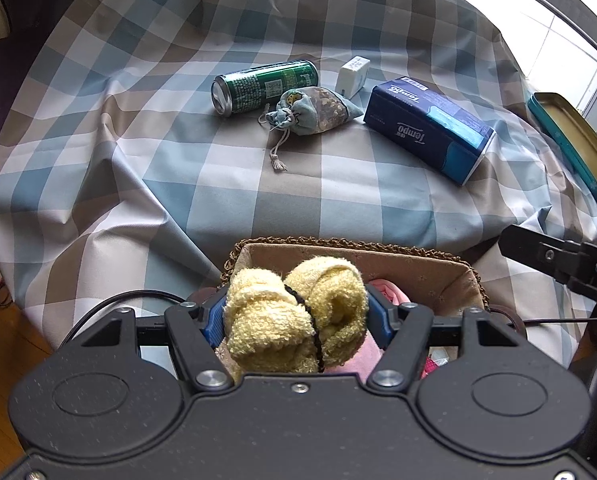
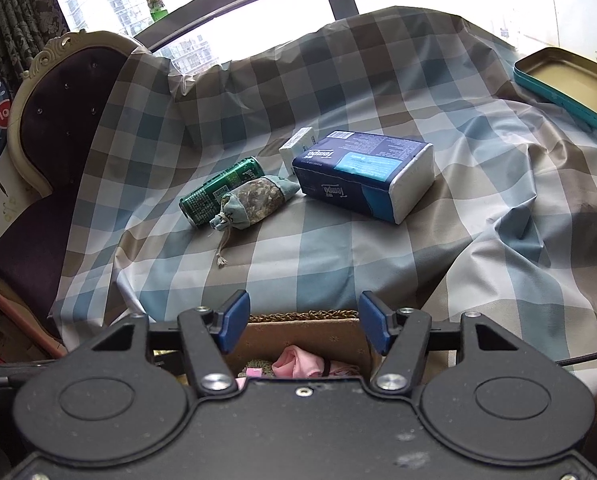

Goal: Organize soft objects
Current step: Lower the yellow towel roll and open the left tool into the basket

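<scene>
My left gripper point(image 1: 296, 312) is shut on a yellow fluffy towel bundle point(image 1: 294, 316) tied with a black band, held over a fabric-lined basket point(image 1: 378, 256). Pink cloth point(image 1: 386, 292) lies in the basket. My right gripper point(image 2: 304, 320) is open and empty, just above the same basket point(image 2: 310, 330), where pink cloth point(image 2: 298, 362) shows. A small drawstring pouch point(image 1: 314, 114) lies mid-table; it also shows in the right wrist view point(image 2: 254, 202). A blue Tempo tissue pack point(image 1: 430, 130) lies to its right, also in the right wrist view point(image 2: 364, 174).
A green can point(image 1: 264, 86) lies on its side beside the pouch, with a small white box point(image 1: 354, 76) behind. A teal tin lid point(image 1: 570, 140) sits at the table's right edge. A checked cloth point(image 1: 178, 168) covers the table. A dark chair point(image 2: 54, 152) stands left.
</scene>
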`<state>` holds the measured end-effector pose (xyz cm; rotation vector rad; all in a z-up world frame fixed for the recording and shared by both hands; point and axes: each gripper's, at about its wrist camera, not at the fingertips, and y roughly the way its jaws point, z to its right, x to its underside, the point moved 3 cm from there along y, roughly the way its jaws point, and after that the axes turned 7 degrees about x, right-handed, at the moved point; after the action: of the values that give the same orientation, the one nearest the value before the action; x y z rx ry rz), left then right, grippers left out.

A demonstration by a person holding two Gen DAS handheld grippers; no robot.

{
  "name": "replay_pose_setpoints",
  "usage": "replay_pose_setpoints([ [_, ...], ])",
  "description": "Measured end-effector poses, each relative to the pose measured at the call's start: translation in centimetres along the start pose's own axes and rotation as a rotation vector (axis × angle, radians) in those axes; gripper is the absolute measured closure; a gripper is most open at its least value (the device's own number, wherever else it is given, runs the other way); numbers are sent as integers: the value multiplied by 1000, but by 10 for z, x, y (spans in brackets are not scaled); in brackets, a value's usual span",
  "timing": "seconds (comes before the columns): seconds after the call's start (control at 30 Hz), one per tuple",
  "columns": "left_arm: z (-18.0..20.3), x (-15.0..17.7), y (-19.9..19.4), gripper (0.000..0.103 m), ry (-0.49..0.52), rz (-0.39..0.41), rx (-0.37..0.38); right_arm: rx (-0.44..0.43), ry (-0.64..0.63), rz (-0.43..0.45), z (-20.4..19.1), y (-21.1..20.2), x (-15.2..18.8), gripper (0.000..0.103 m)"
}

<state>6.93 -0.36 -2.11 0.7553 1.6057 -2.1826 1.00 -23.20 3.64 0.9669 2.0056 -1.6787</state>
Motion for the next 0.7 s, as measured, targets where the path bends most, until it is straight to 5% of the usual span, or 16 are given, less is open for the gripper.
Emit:
replay_pose_setpoints([
  [0.7, 36, 17, -8, 38, 120, -17, 44, 67, 72, -14, 26, -4, 11, 40],
])
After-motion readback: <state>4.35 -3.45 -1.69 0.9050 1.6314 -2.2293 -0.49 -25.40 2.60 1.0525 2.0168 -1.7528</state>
